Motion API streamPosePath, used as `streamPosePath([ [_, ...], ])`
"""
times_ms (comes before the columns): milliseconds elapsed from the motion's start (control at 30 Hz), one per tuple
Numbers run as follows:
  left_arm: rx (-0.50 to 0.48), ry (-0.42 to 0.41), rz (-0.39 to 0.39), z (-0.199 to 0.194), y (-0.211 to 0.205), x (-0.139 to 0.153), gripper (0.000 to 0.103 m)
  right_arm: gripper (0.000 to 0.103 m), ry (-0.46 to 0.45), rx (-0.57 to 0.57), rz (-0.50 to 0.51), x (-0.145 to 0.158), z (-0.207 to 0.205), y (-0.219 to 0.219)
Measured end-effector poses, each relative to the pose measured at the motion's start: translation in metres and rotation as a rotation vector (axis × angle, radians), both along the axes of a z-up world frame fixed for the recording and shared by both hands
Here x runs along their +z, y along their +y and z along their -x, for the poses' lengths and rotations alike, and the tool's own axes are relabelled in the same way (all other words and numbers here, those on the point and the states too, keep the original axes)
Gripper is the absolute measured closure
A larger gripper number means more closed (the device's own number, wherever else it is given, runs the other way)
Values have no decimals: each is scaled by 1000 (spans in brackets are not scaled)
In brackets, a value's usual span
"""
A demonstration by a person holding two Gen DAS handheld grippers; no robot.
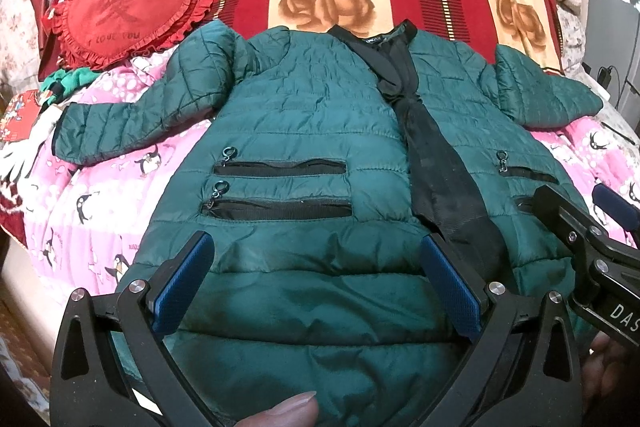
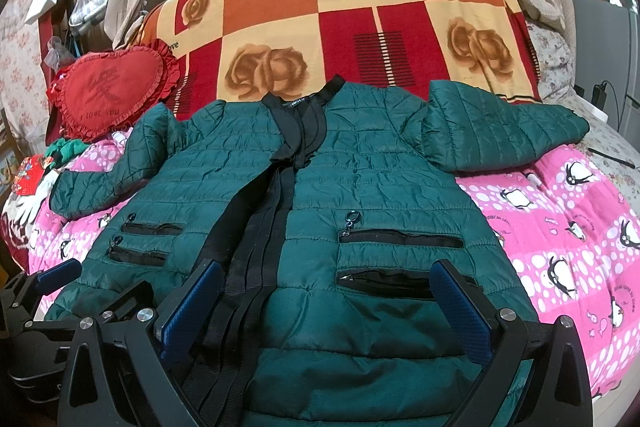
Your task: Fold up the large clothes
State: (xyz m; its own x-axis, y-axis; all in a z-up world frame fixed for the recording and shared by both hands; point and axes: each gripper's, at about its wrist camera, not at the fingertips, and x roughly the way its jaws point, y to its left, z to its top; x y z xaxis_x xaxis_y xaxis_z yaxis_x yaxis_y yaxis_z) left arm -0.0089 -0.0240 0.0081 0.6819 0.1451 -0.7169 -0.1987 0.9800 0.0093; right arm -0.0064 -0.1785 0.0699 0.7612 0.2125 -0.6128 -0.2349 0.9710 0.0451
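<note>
A dark green quilted jacket (image 1: 304, 115) (image 2: 372, 179) lies face up on the bed, collar far, hem near, both sleeves spread out to the sides. A black front band (image 1: 432, 163) (image 2: 264, 235) runs down its middle, and zip pockets (image 1: 280, 169) (image 2: 400, 239) sit on both halves. My left gripper (image 1: 316, 251) hovers open over the left half near the hem, nothing between its blue pads. My right gripper (image 2: 326, 275) is open over the right half by the lower pocket. Each gripper shows at the edge of the other's view, the right one (image 1: 592, 227) and the left one (image 2: 48, 287).
A pink penguin-print bedspread (image 1: 100, 187) (image 2: 560, 227) covers the bed. A red heart cushion (image 1: 128, 15) (image 2: 112, 91) lies far left, a rose-patterned blanket (image 2: 360, 35) behind the collar. Gloves and small items (image 2: 32, 195) sit at the left edge, a marker (image 2: 534, 179) by the right sleeve.
</note>
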Motion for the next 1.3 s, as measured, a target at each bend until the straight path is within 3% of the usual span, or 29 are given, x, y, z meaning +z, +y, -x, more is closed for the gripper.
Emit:
streamPosePath([
  [133, -3, 11, 19, -1, 2, -1, 0, 0, 0, 1, -2, 0, 0, 0],
  [300, -11, 81, 84, -8, 12, -2, 0, 0, 7, 2, -8, -1, 0, -1],
  [433, -2, 30, 79, -17, 30, 25, 0, 0, 12, 5, -16, -2, 0, -2],
  [533, 62, -12, 38, -29, 55, 43, 0, 0, 13, 3, -25, -2, 0, -3],
  [667, 100, -36, 11, -40, 79, 49, 0, 0, 14, 5, -33, -2, 2, -3],
  [967, 134, -31, 16, -58, 102, 40, 0, 0, 22, 7, -27, -1, 2, -2],
  [1300, 121, 37, 40, -77, 96, 16, 0, 0, 39, 4, -22, -3, -3, -1],
])
